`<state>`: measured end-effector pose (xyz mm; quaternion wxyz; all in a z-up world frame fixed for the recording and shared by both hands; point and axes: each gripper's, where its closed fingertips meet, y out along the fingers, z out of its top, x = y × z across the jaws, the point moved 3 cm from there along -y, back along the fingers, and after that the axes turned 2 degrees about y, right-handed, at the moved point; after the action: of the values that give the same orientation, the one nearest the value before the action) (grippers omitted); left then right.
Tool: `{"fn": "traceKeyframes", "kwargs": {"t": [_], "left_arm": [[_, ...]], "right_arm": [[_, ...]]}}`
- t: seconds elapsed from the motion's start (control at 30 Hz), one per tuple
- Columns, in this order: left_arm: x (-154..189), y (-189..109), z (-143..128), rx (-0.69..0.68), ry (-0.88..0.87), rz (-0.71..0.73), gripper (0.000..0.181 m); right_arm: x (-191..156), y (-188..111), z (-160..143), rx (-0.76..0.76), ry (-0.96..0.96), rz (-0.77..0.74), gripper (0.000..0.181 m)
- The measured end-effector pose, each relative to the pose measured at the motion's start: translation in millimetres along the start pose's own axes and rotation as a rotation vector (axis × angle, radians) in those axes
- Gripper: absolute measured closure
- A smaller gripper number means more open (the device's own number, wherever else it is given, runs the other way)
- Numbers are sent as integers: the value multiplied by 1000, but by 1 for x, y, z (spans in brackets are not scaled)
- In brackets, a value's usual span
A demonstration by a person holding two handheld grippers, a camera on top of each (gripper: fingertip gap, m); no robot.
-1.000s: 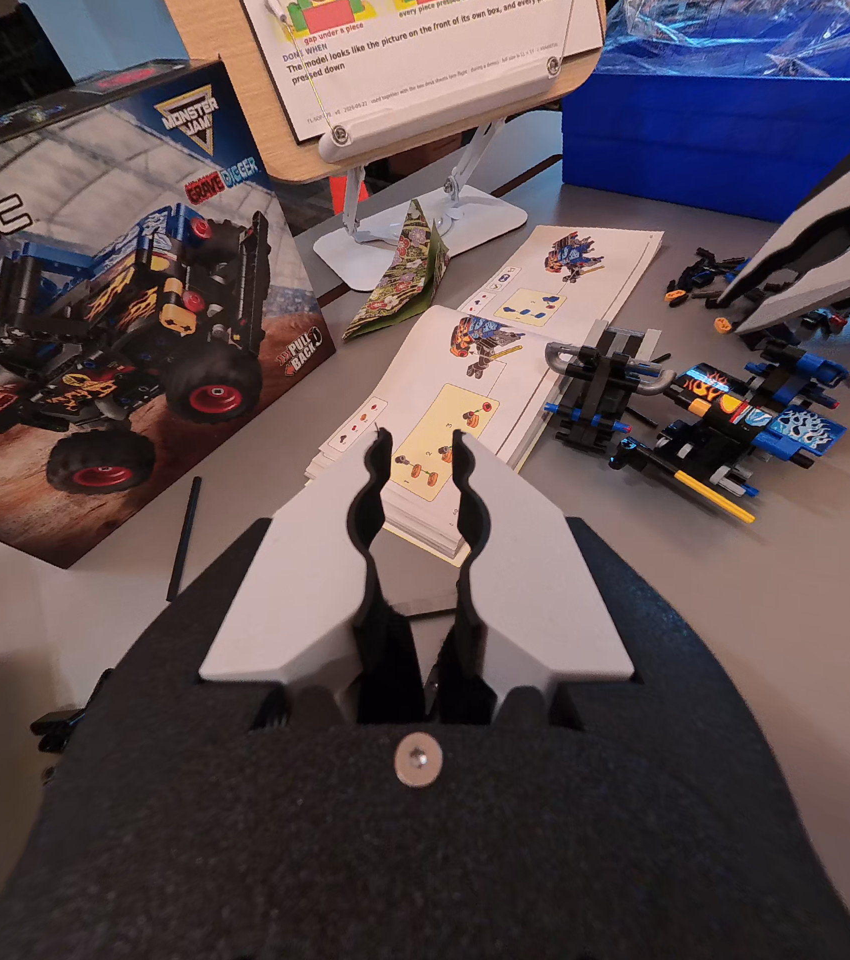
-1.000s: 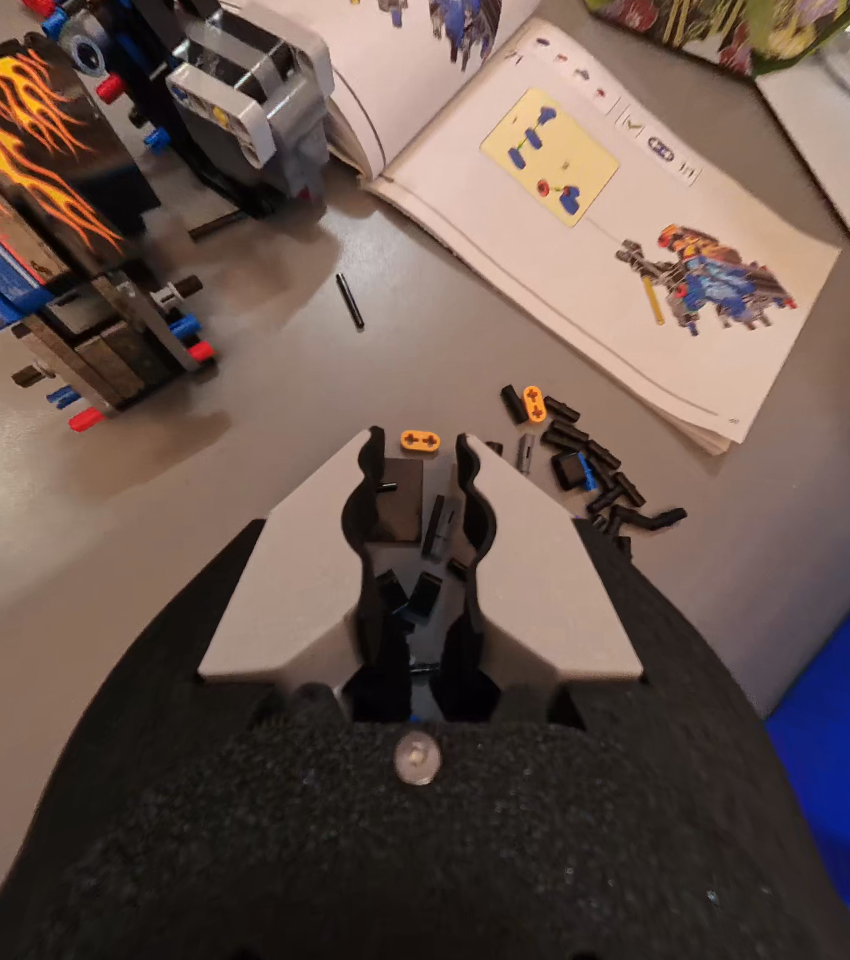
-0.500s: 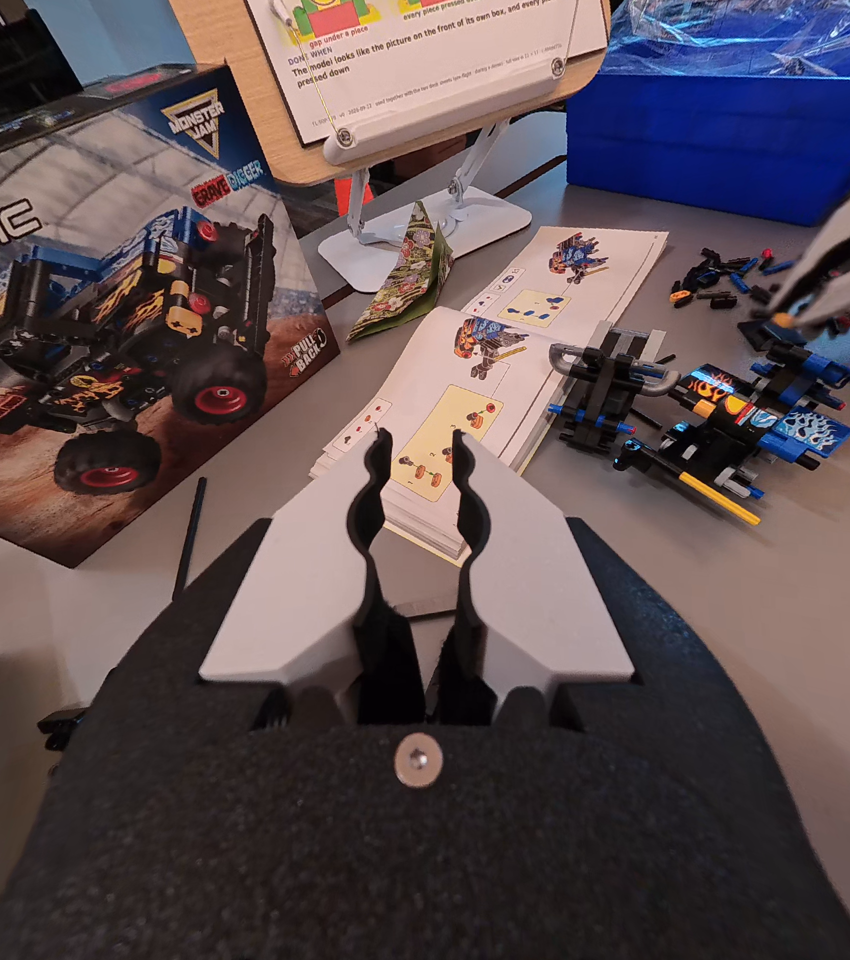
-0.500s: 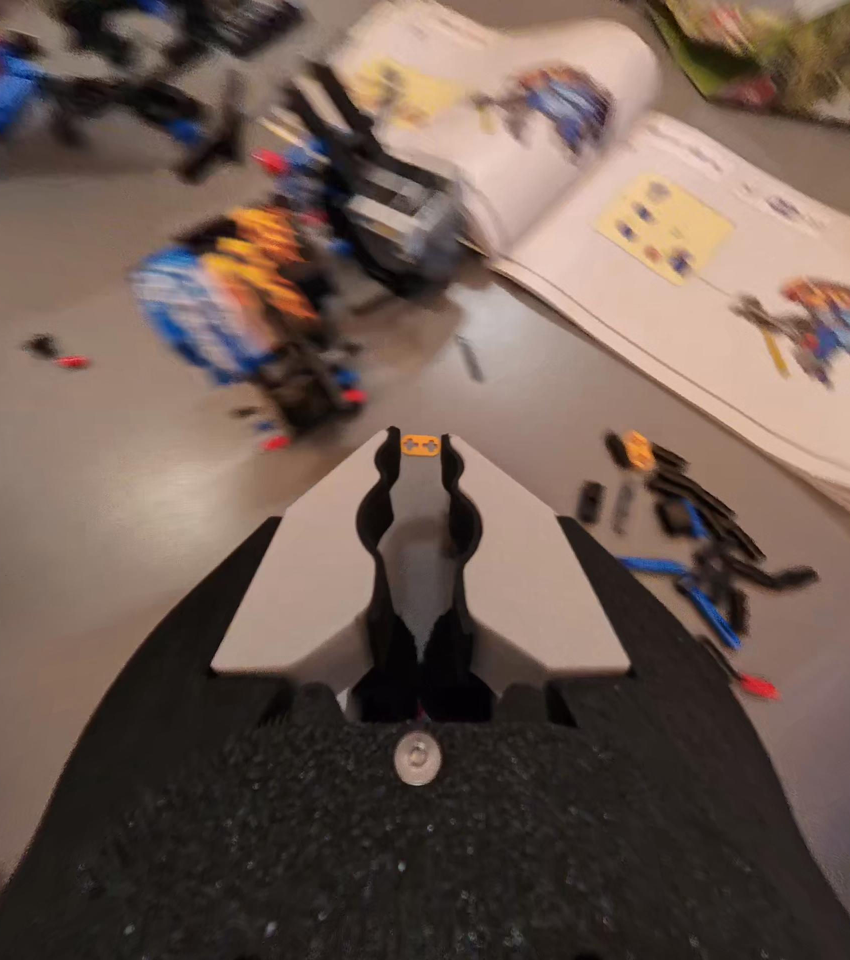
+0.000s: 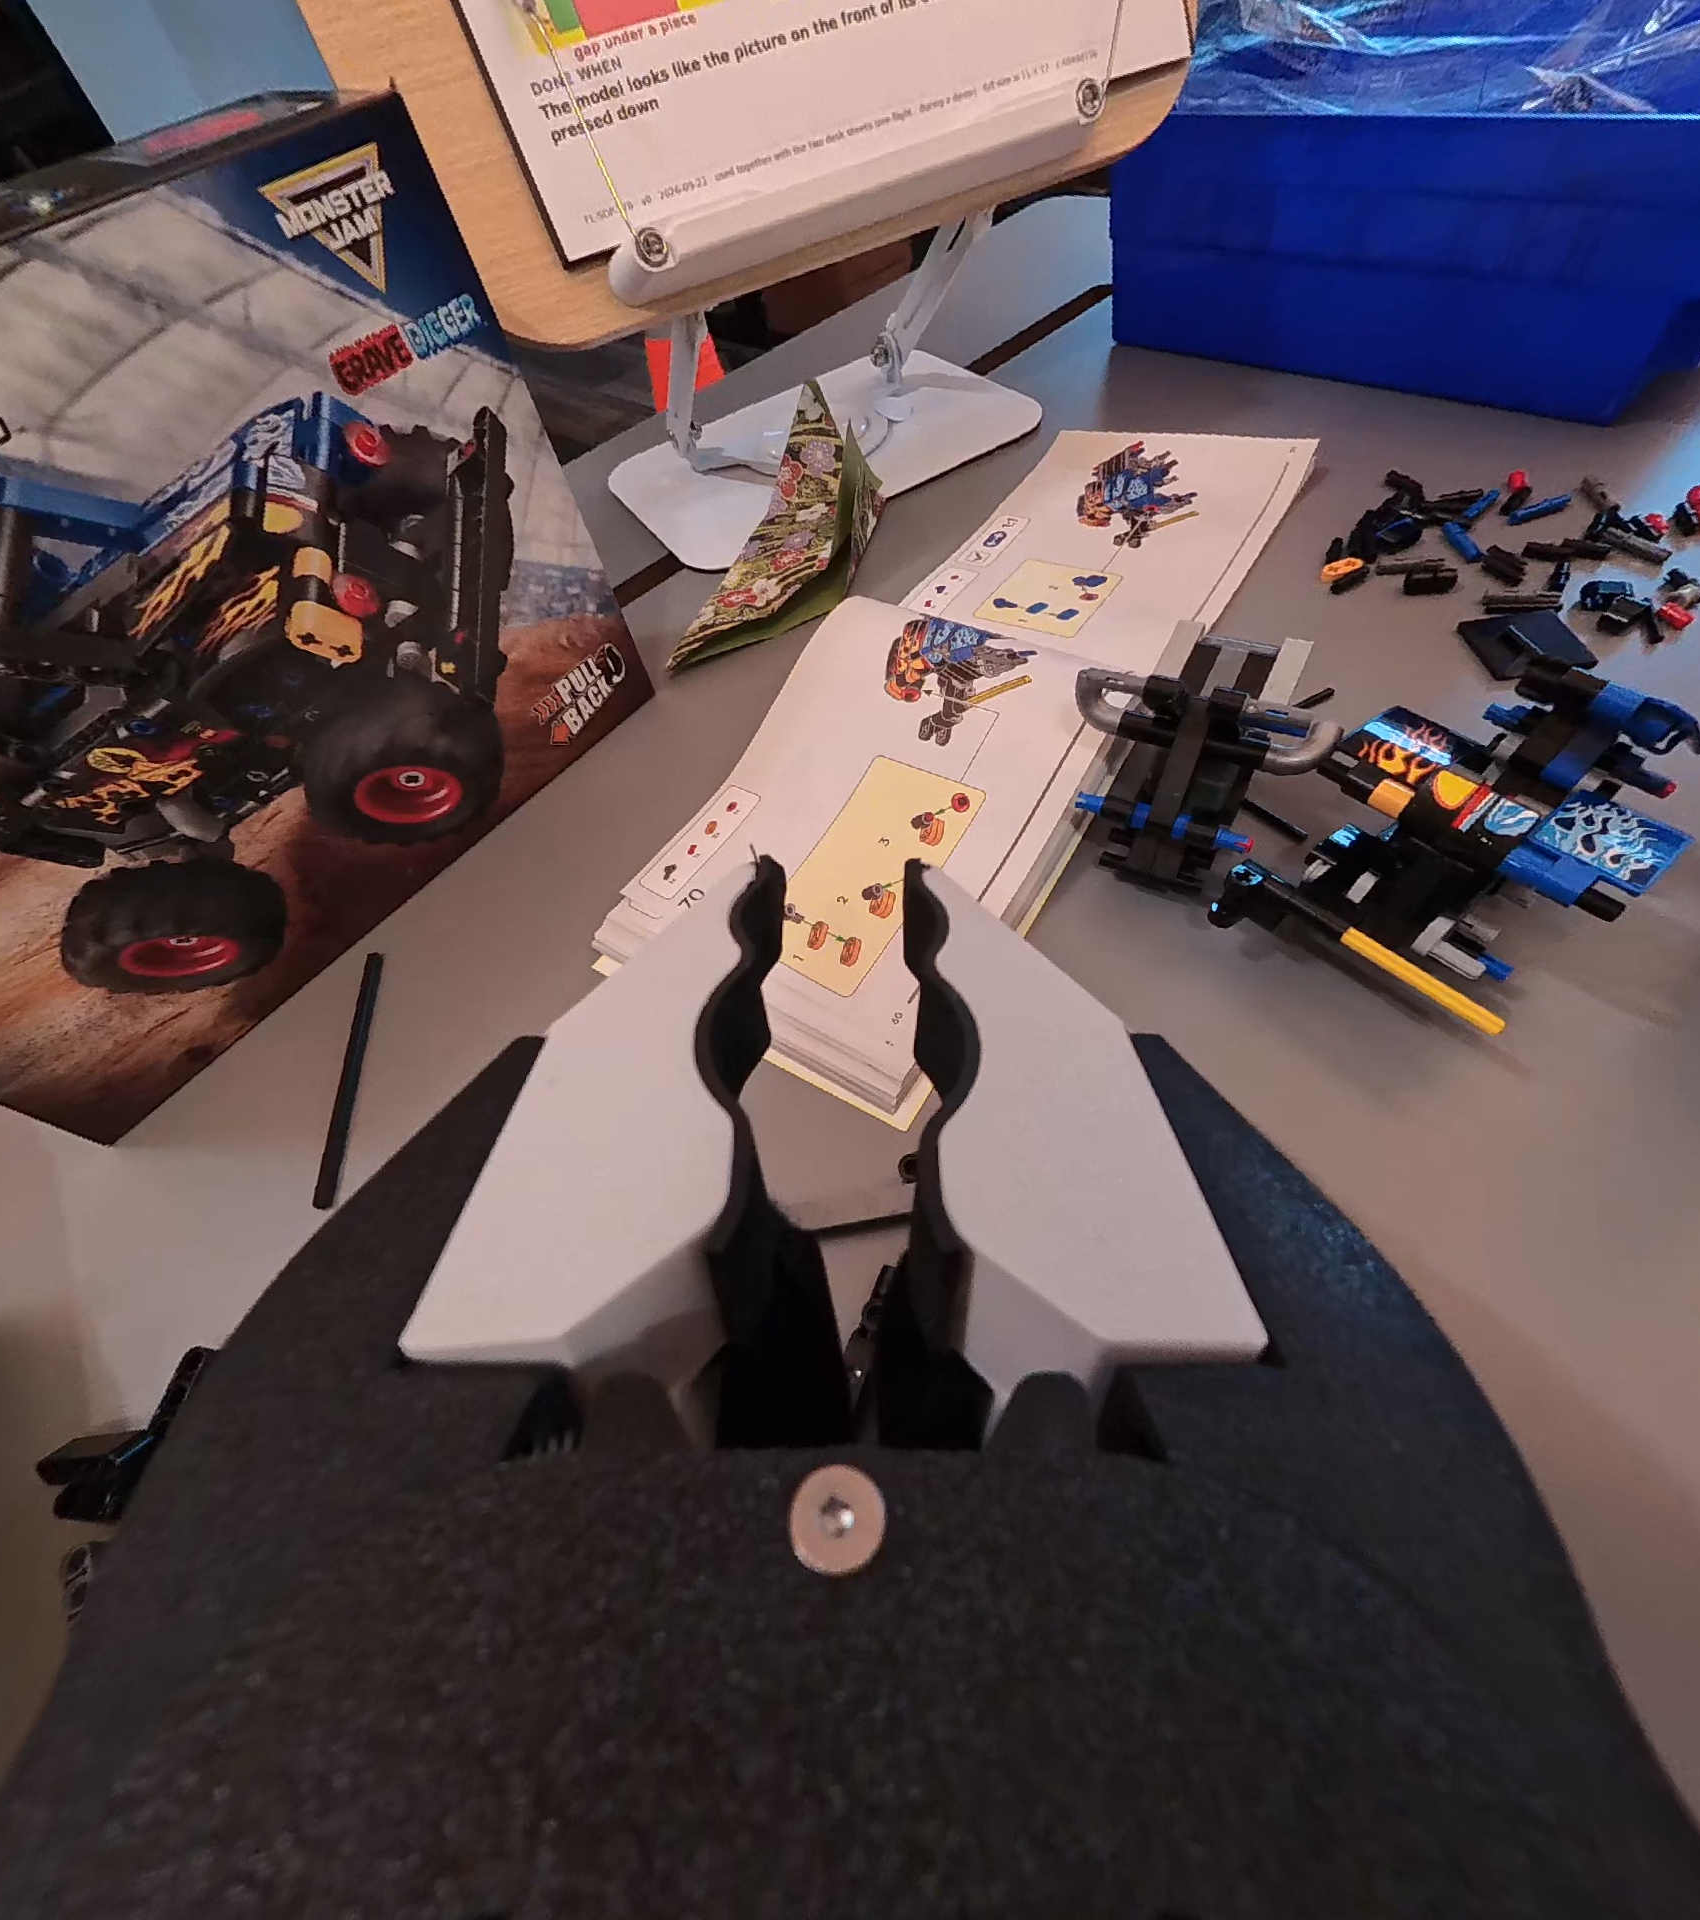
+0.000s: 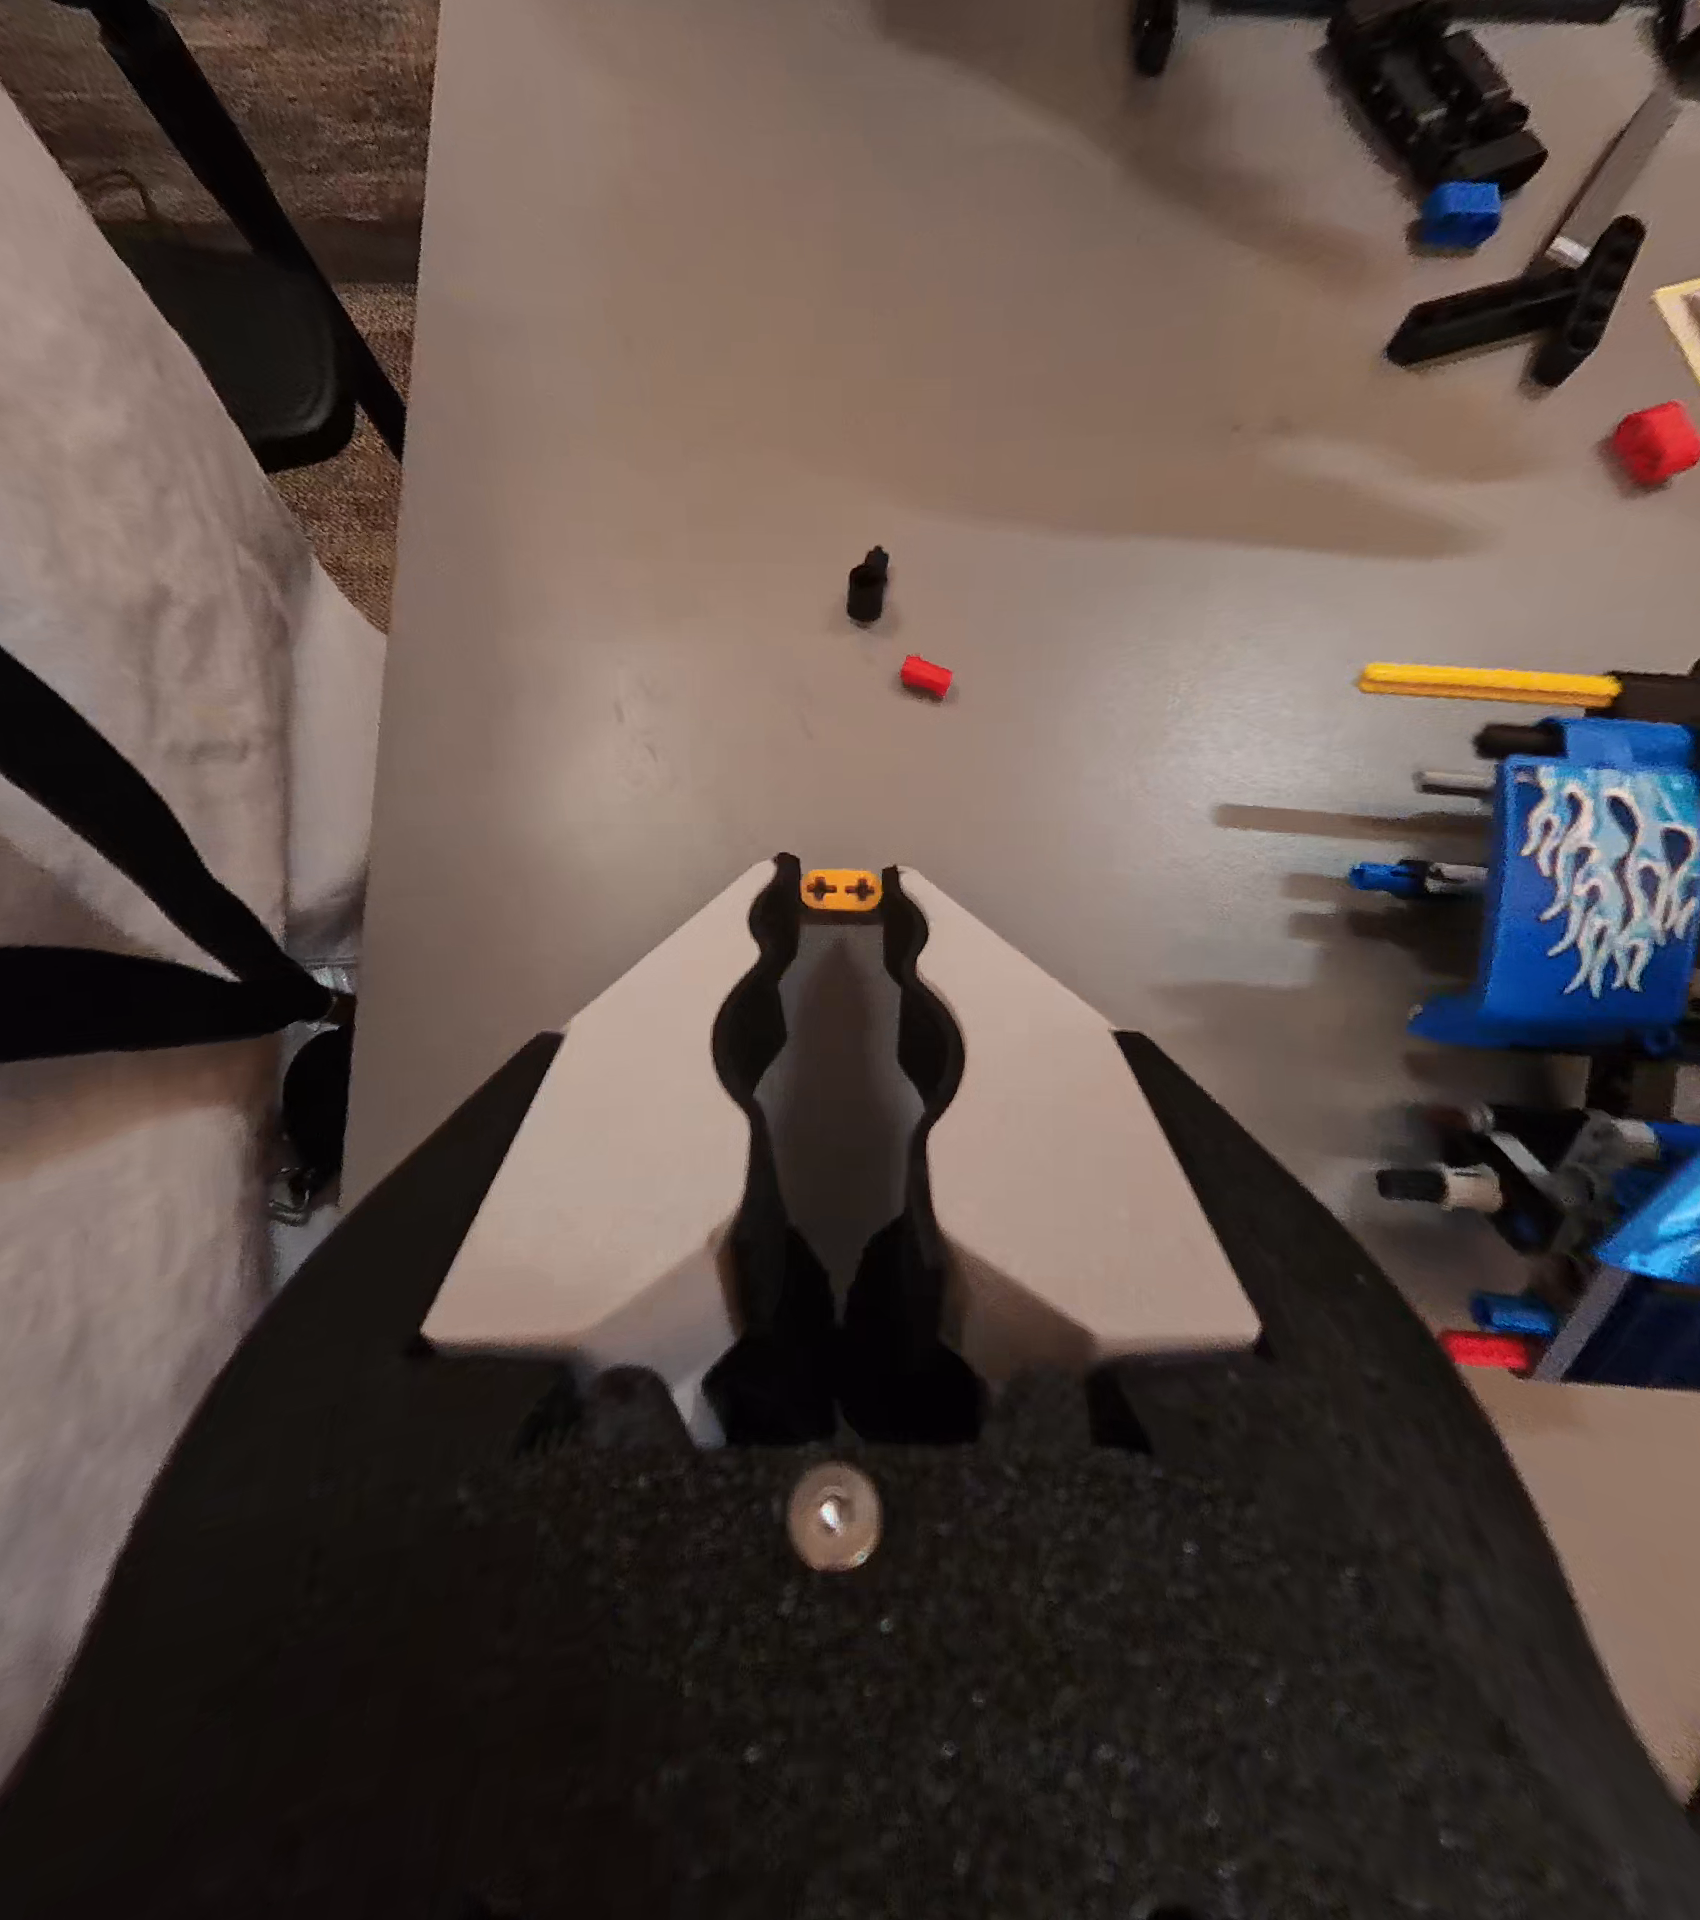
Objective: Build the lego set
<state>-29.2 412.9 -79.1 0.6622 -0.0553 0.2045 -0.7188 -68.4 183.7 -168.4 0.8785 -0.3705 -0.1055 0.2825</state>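
The right gripper (image 6: 838, 883) pinches a small orange two-hole connector (image 6: 839, 891) crosswise between its fingertips, above the bare grey table (image 6: 721, 364). Just beyond it, in the middle of the right wrist view, lie a small black peg (image 6: 867, 585) and a small red piece (image 6: 926, 675), apart from each other. At the right edge of that view sits the half-built truck body (image 6: 1594, 883) with blue flame panels and a yellow rod (image 6: 1490, 683).

The left gripper (image 5: 844, 883) holds nothing; its jaws stand a narrow gap apart over the near corner of the open instruction booklet (image 5: 929, 748). In the left wrist view the truck body (image 5: 1511, 831) lies at middle right, touching a black frame section (image 5: 1189, 769) that rests against the booklet's edge. A scatter of loose pieces (image 5: 1552, 561) lies at the upper right, in front of a blue bin (image 5: 1428, 239). The set's box (image 5: 202, 623) leans at the left, with a thin black rod (image 5: 347, 1081) on the table beside it.
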Motion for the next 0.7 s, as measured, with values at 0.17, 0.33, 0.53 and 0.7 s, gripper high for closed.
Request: {"fn": "traceKeyframes", "kwargs": {"t": [0.17, 0.33, 0.53, 0.7], "left_arm": [[0, 1, -1, 1, -21, -13, 161], [2, 3, -3, -11, -17, -21, 161], [3, 2, -2, -6, -6, -18, 161], [0, 2, -2, -7, -2, -5, 161]], "right_arm": [[3, -4, 2, 43, 14, -17, 163], [37, -58, 0, 166, 62, -86, 154], [181, -131, -71, 2, 235, -564, 157], [221, -123, -97, -63, 301, -563, 162]]}}
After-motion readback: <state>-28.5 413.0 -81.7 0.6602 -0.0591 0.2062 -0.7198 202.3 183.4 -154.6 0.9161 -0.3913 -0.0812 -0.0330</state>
